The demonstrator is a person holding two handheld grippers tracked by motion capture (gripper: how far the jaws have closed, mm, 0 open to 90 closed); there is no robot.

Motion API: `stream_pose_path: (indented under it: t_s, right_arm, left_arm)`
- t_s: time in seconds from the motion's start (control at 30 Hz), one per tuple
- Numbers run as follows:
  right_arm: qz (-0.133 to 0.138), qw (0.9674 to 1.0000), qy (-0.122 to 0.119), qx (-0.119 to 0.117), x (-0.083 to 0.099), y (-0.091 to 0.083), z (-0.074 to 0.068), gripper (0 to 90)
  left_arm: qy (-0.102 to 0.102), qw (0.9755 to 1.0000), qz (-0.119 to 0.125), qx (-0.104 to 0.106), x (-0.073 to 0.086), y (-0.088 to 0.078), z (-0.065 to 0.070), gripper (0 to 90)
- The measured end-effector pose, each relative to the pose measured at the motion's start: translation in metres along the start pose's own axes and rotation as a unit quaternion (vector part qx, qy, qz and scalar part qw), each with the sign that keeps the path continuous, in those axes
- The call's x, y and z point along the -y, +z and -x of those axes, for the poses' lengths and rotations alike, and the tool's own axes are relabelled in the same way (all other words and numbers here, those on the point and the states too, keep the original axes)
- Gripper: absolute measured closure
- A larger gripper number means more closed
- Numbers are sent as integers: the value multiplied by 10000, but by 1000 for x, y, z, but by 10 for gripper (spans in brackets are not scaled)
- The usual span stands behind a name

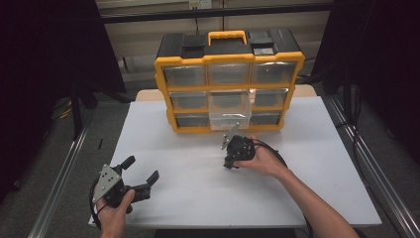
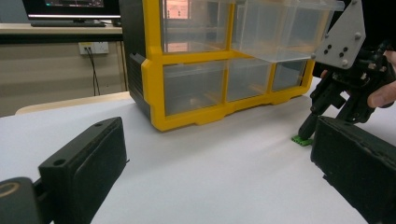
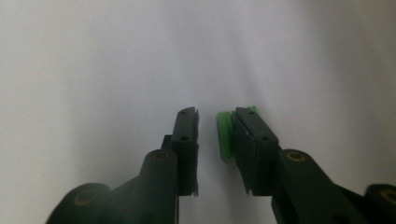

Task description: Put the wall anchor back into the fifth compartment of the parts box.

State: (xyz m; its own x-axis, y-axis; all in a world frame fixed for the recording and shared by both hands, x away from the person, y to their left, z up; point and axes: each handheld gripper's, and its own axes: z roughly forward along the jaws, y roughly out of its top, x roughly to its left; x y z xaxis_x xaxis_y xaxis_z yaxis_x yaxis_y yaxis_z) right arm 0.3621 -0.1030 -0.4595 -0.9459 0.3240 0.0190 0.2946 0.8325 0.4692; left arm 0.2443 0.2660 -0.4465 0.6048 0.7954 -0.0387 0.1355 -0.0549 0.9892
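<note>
A small green plastic part (image 3: 225, 135) lies on the white table (image 1: 198, 198), also seen from the left gripper view as a green part (image 2: 301, 139) under the other gripper's tips. My right gripper (image 3: 212, 116) points straight down over it, jaws narrowly apart around it. The part rests against the right-hand jaw, with a gap to the other jaw. In the high view the right gripper (image 1: 229, 163) stands just in front of the organizer (image 1: 229, 84). My left gripper (image 1: 141, 169) is open and holds nothing at the front left, its jaws wide apart (image 2: 215, 140).
The yellow and black organizer has clear drawers; its middle drawer (image 1: 229, 110) is pulled out toward me, above and behind the right gripper. A metal rail (image 1: 64, 163) runs along the table's left side and another (image 1: 366, 163) along the right.
</note>
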Motion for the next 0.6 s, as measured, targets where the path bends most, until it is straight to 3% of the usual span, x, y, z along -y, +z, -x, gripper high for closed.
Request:
stream_pose_path:
  t_s: [0.13,0.17,0.2,0.23,0.27,0.33,0.53,0.6]
  right_arm:
    - [47,9999,-34,-110,0,1,1,762]
    - [-128,9992,326,-183,0,-1,-3,783]
    - [112,9998,-80,-132,-1,3,2,838]
    - [112,9998,-80,-132,-1,3,2,838]
    - [-95,9994,257,-214,-1,1,-1,843]
    - [-92,9993,327,-157,-1,0,-2,845]
    - [-4,9993,339,-159,0,-1,-2,846]
    - [123,9993,322,-142,1,-4,-2,846]
  left_arm:
    - [21,10000,7,24,0,0,0,36]
    - [9,10000,17,24,0,0,0,36]
    - [38,10000,-11,36,0,0,-1,36]
    - [57,10000,-20,40,0,0,-1,36]
    - [51,10000,-15,26,0,-1,-1,35]
    - [-25,10000,47,3,0,0,0,35]
    - [75,9999,-75,-10,0,-1,-1,35]
    - [12,10000,-19,-31,0,-1,-1,35]
